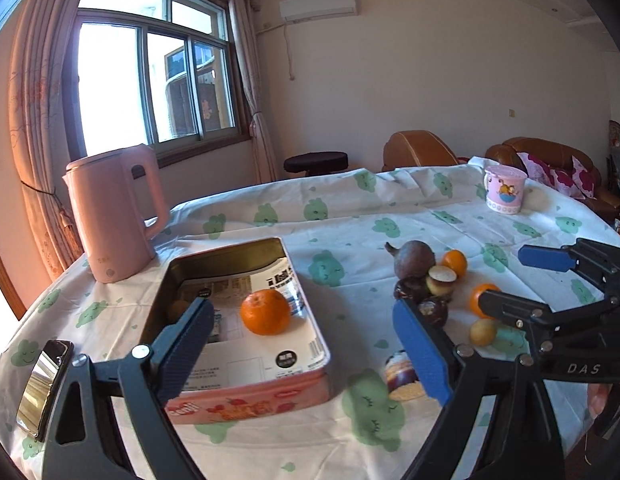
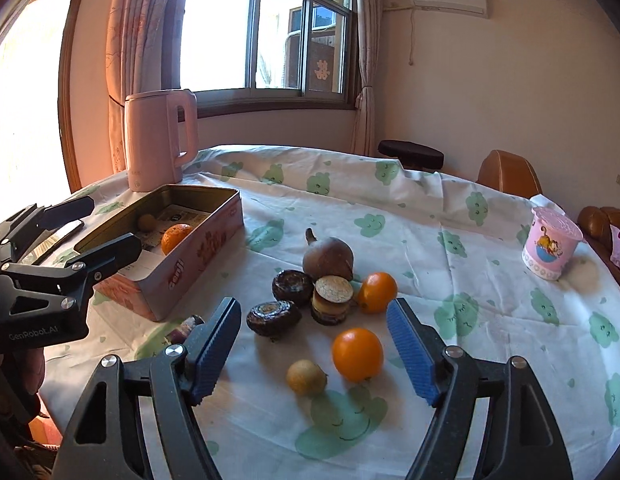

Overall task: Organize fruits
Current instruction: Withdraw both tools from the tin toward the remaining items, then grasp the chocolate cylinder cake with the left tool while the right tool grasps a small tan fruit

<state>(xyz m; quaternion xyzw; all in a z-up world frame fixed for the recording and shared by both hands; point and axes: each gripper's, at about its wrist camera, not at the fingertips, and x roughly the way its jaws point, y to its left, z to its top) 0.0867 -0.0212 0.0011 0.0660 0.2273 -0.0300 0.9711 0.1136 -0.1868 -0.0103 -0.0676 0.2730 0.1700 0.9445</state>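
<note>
A pink tin lies open on the table with an orange and a small brown fruit inside. My left gripper is open over the tin's near right corner, holding nothing. To the right, loose fruit sits on the cloth: a large brown fruit, dark round ones, a cut piece and an orange. My right gripper is open above a second orange and a small yellow fruit, touching neither.
A pink kettle stands behind the tin. A pink lidded cup is at the far right. A shiny phone-like slab lies left of the tin. A purple and white piece rests between tin and fruit. A stool and sofa stand beyond the table.
</note>
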